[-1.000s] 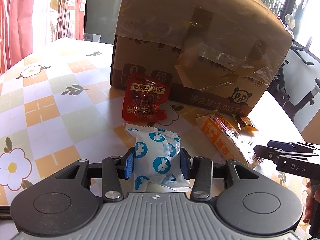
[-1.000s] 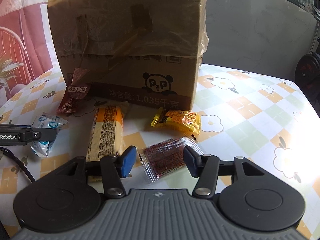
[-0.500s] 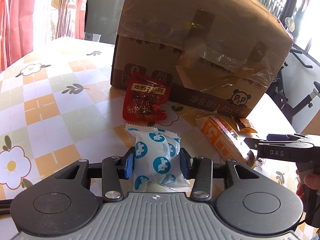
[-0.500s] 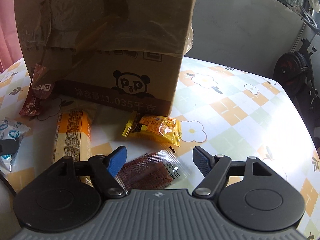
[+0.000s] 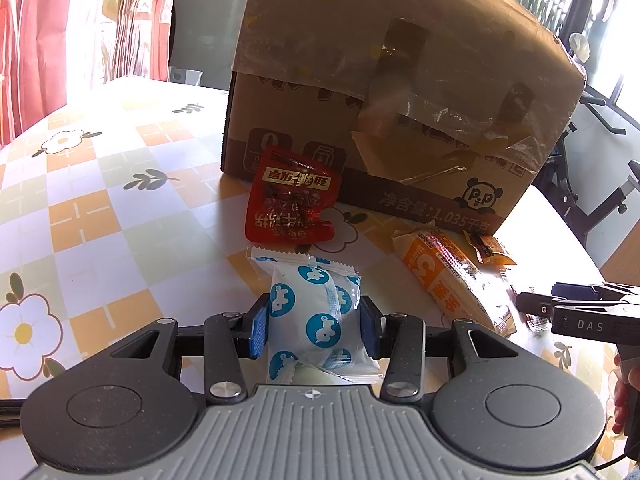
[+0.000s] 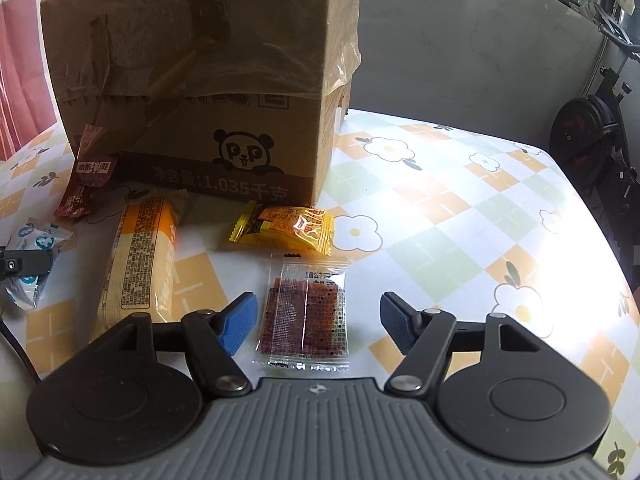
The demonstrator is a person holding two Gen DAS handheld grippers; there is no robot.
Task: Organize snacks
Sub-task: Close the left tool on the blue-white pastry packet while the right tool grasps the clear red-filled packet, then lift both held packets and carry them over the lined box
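Left wrist view: left tongs (image 5: pixel 314 326) clamp the blue-spotted white packet (image 5: pixel 316 312); ahead, a red pouch (image 5: pixel 294 204) leans on the carton (image 5: pixel 400 92) printed "P&P" and "1.035". Right tongs (image 6: pixel 318 318), jaws just closing slightly, stand apart around the clear dark-snack sachet (image 6: pixel 306 316), untouched. Orange bar (image 6: pixel 142 264) and yellow packet (image 6: pixel 286 228) lie beyond. Judgement: sorting barely begun.

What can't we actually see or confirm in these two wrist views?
- Cardboard box inside and opening: both views show only its taped outer walls.
- Long orange packet, near end: left view, washed out by sun glare.
- Right gripper open over the clear red packet; whether it touches the table: not shown.
- Blue-and-white packet lower end, clamped in the left gripper: hidden by the gripper body.
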